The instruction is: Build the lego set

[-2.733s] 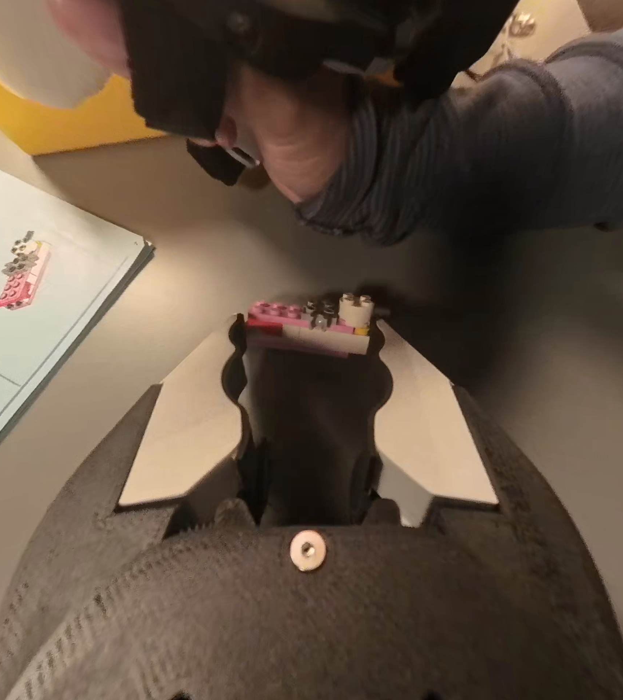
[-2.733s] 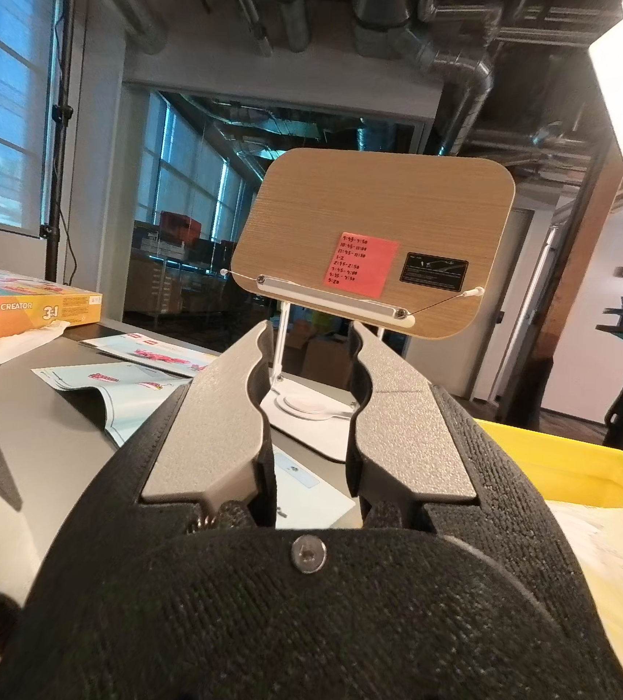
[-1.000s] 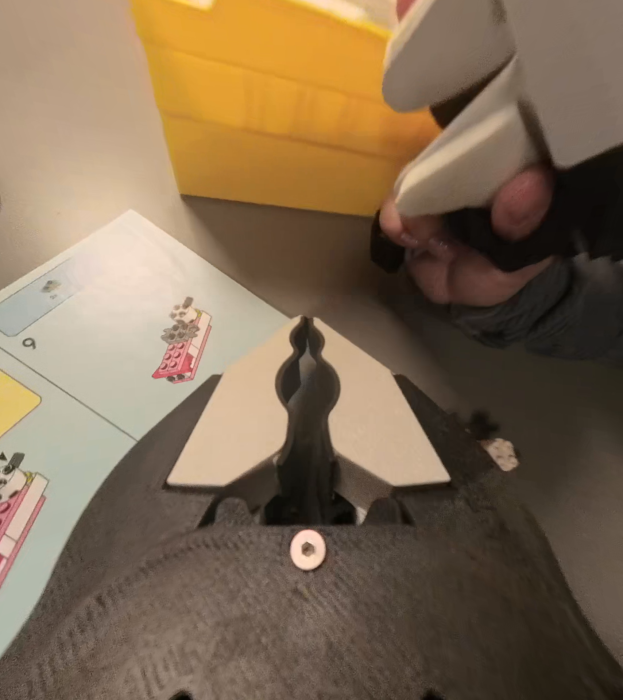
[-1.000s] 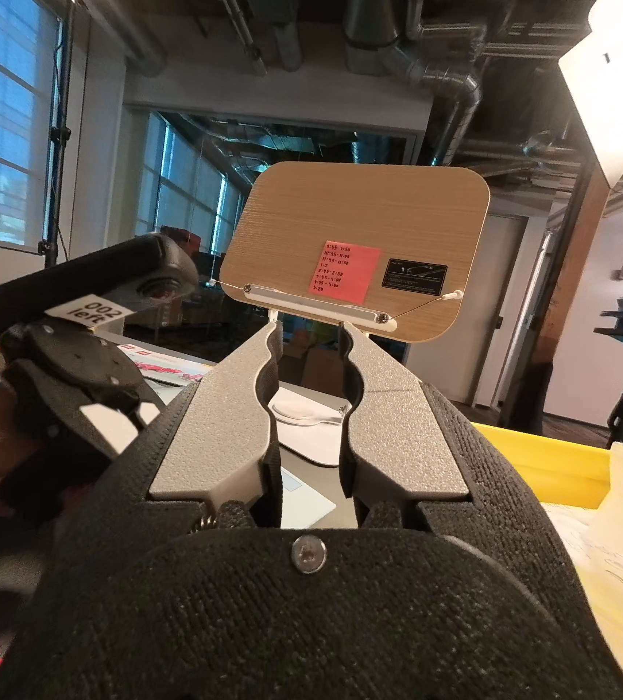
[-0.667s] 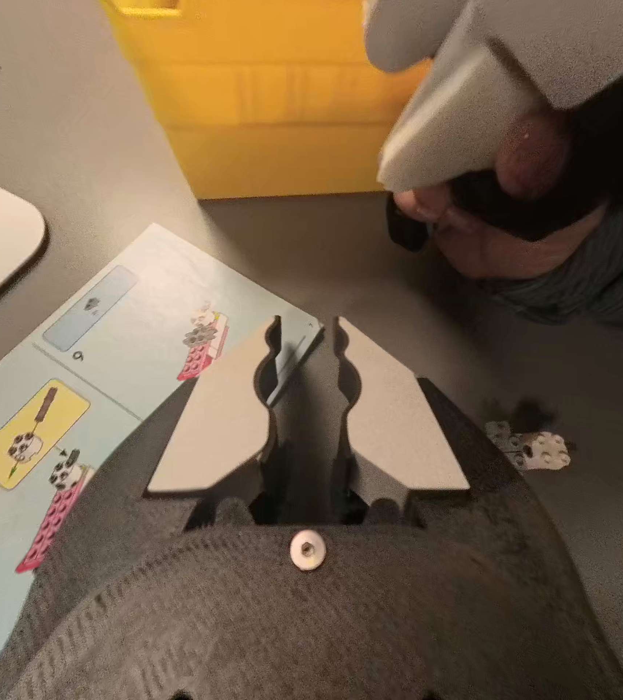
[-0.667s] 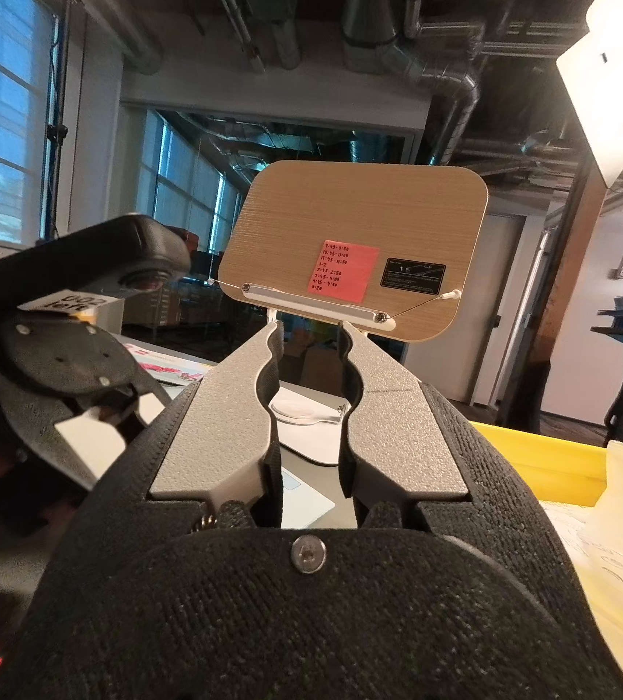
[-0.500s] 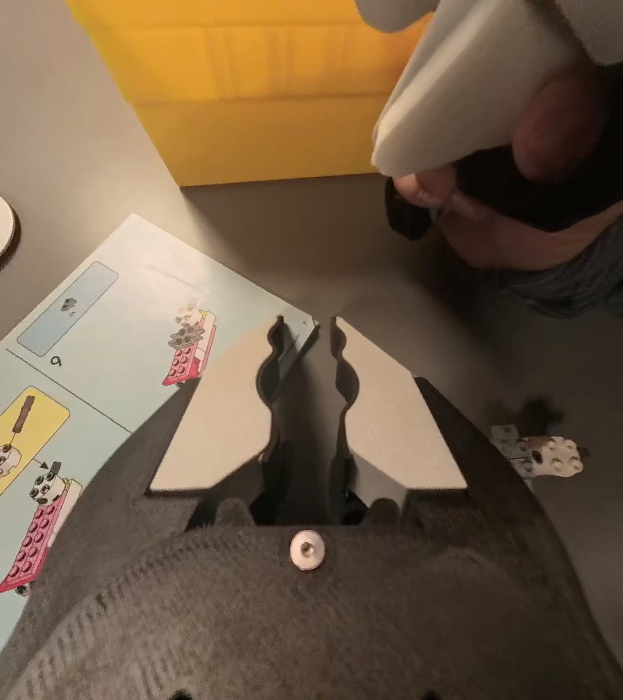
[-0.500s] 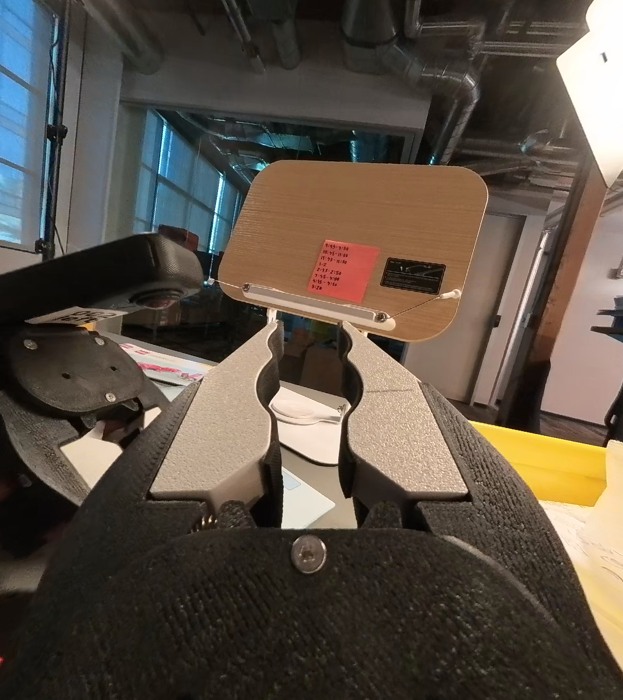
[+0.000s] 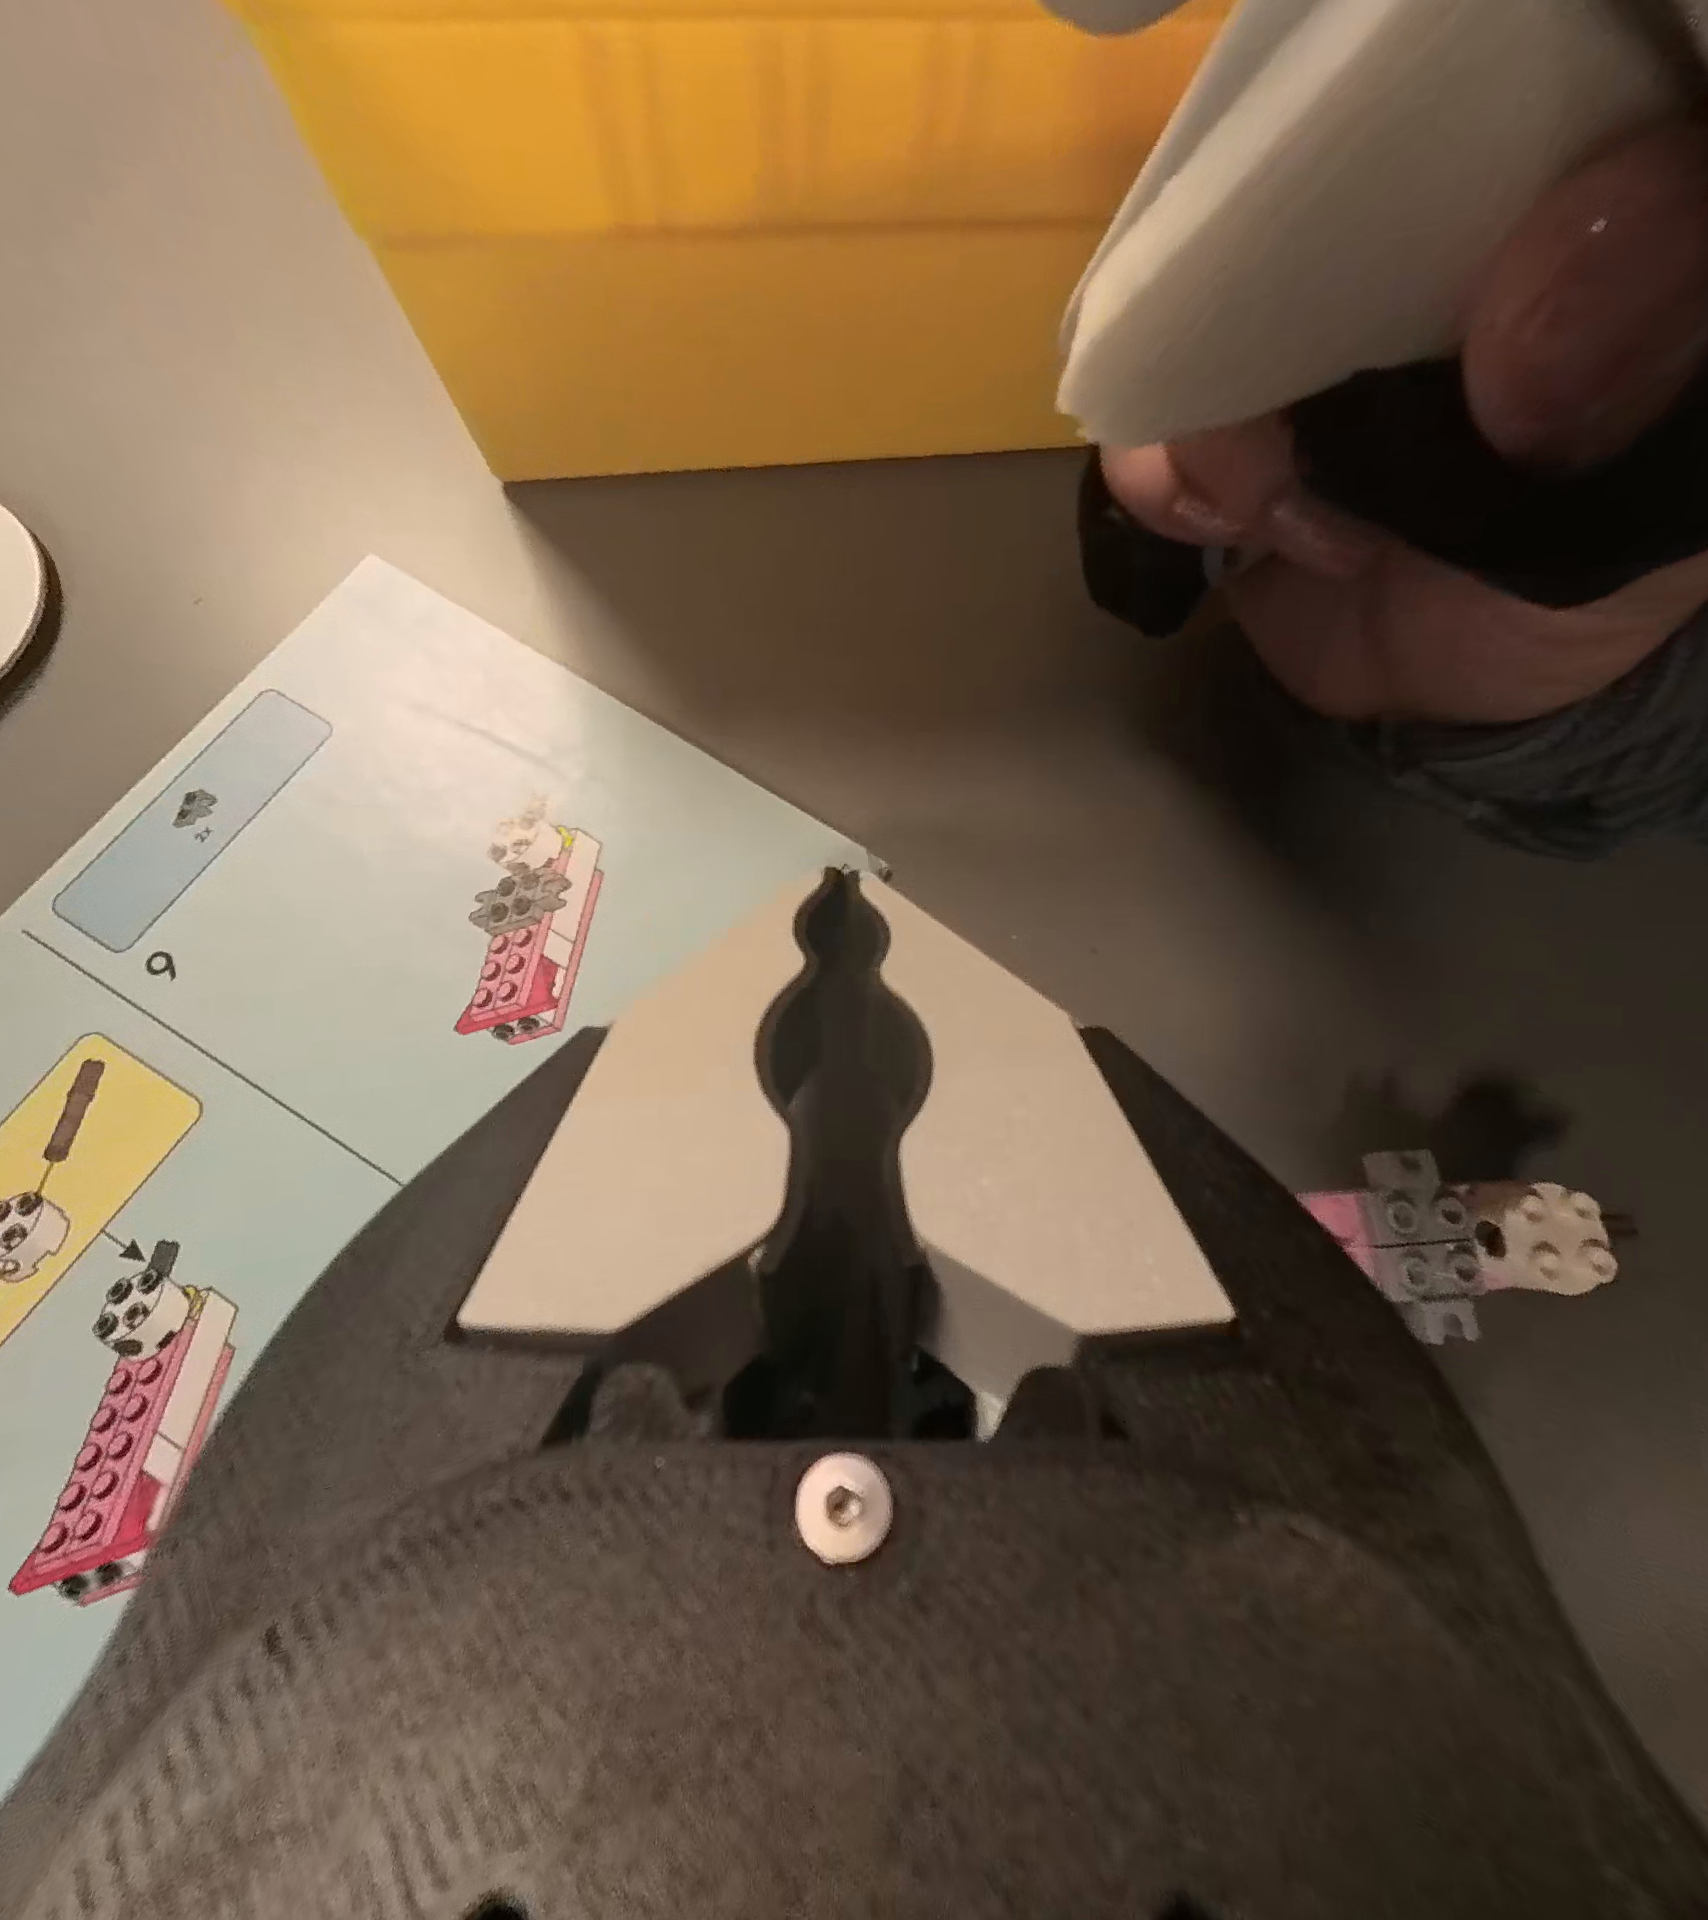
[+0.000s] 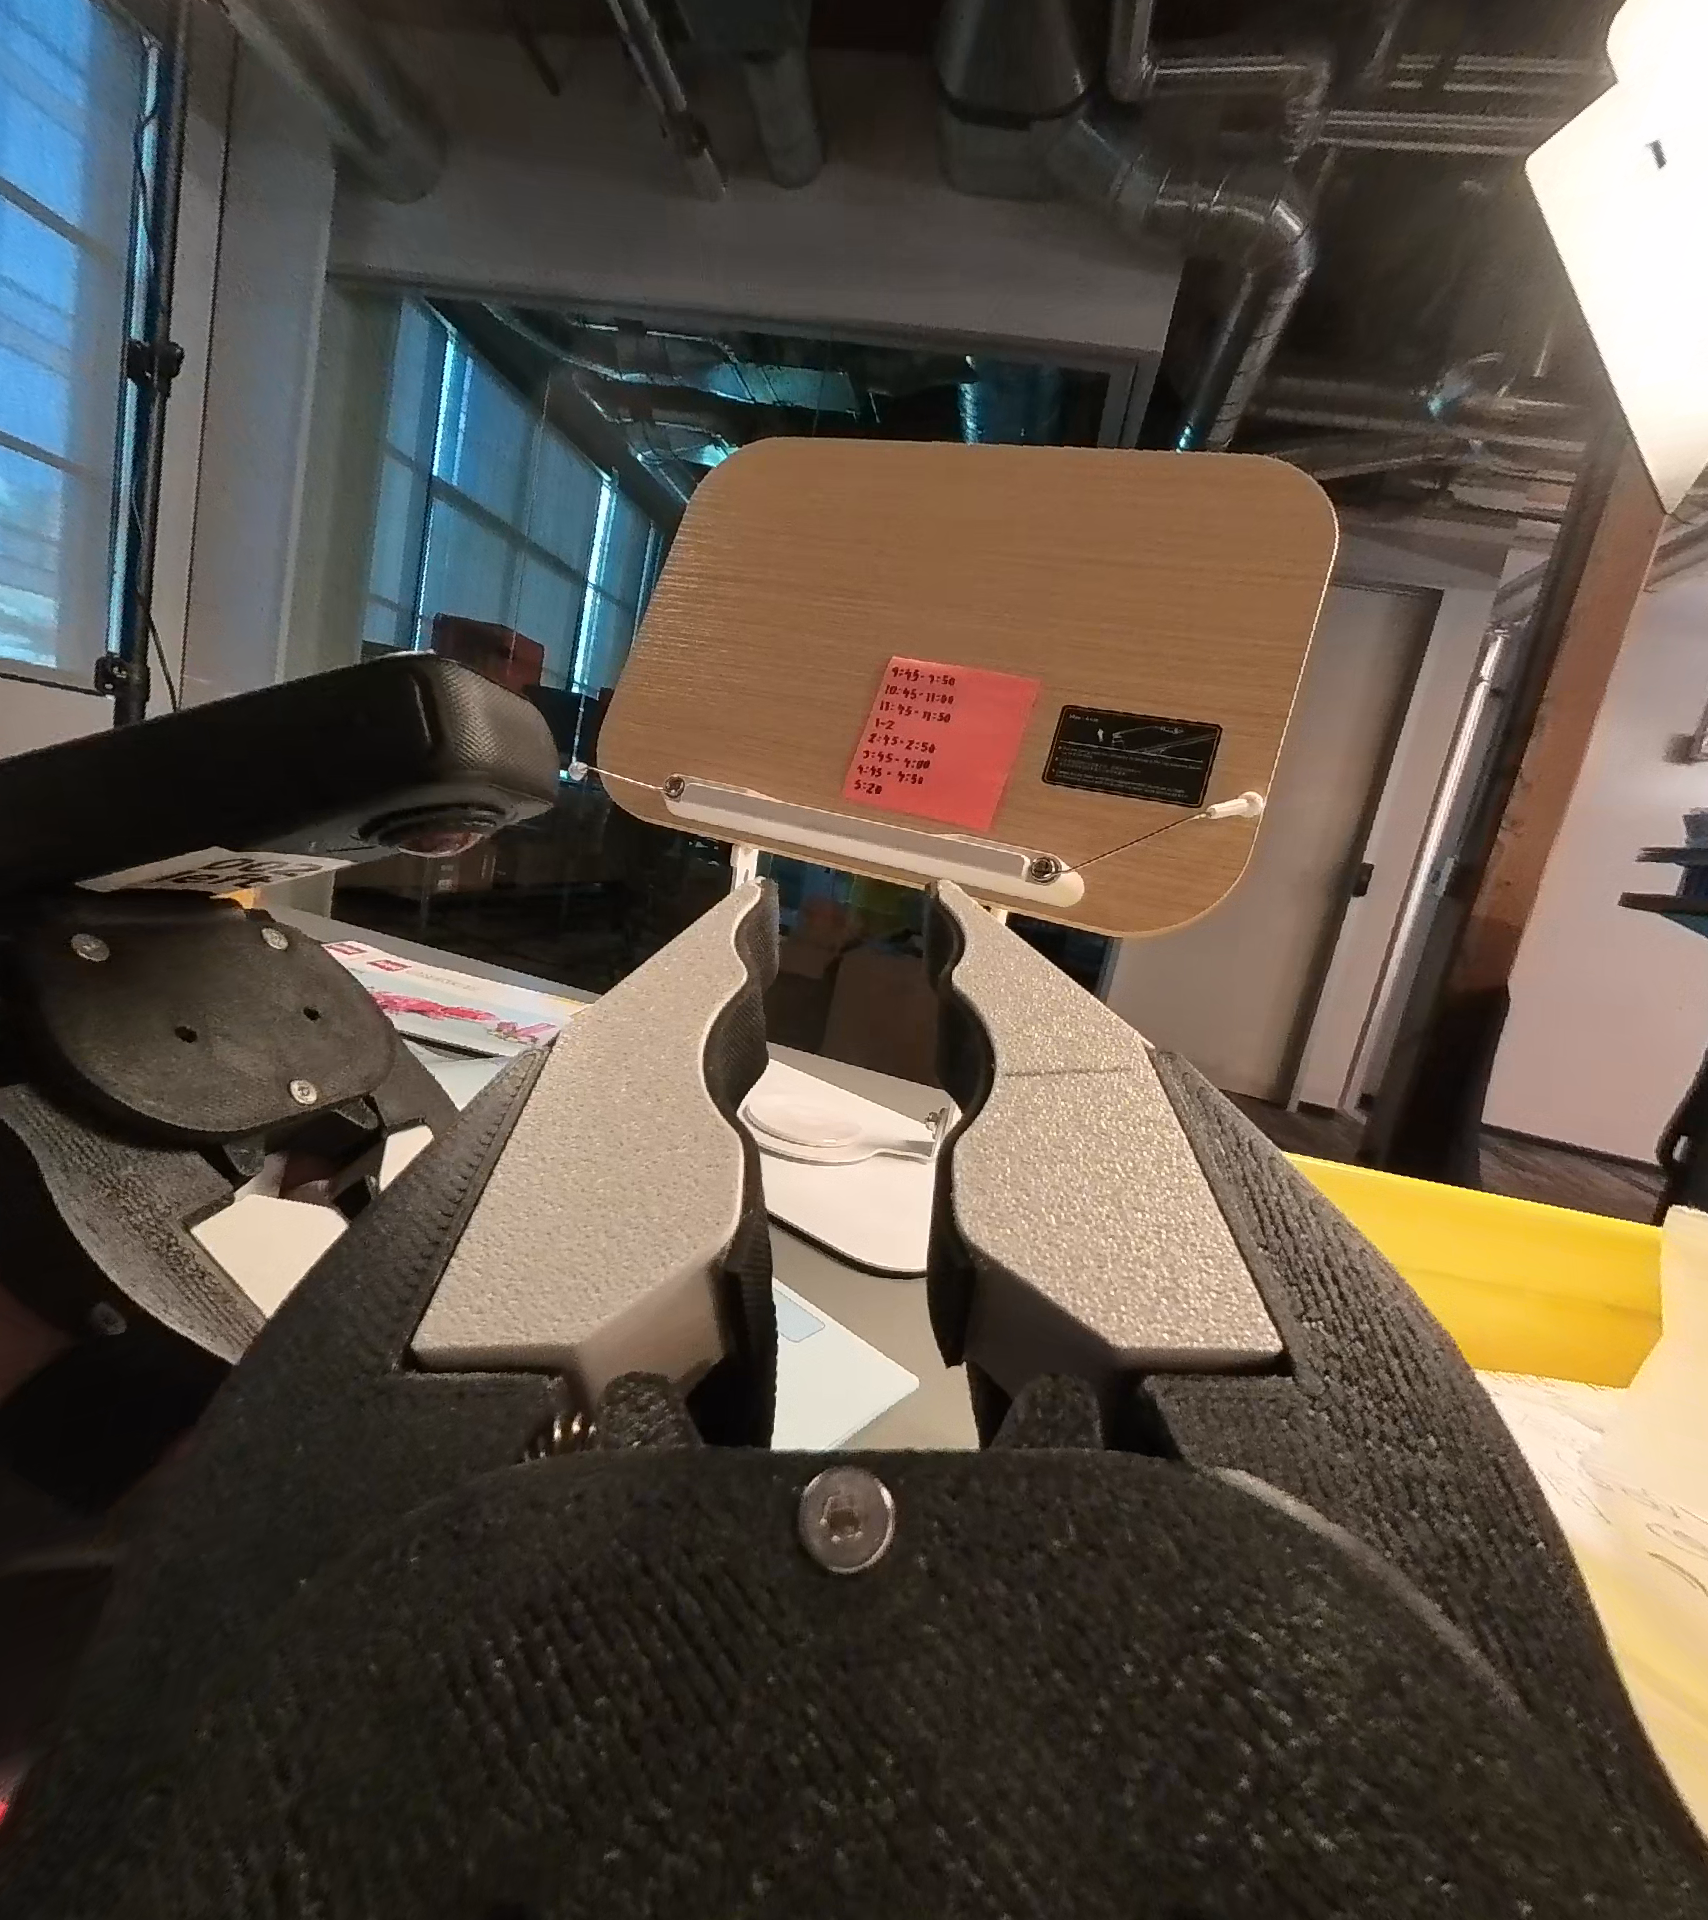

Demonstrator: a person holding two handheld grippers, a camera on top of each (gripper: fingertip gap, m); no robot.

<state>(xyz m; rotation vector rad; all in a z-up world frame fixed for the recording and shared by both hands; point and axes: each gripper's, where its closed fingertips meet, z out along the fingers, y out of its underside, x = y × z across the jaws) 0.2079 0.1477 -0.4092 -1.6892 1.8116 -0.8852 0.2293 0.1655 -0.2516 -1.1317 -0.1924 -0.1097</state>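
Left wrist view, left tongs (image 9: 834,878) pinched on glossy booklet (image 9: 330,852) corner, right tongs (image 10: 850,894) parted, bare.

Left gripper (image 9: 842,881): fingertips closed together at the near corner of the instruction sheet (image 9: 330,852); whether the paper edge is pinched between the pads can't be made out

Instruction sheet: pale blue, lying flat on grey table (image 9: 154,312), printed with pink-and-white brick build steps

Small brick assembly (image 9: 1452,1242): pink plate, grey pieces, white round studded piece, lying on the table just right of the left gripper, apart from its fingers

Right gripper (image 10: 850,894): raised above the table, fingers apart with nothing between them, pointing toward the wooden book stand (image 10: 975,665)
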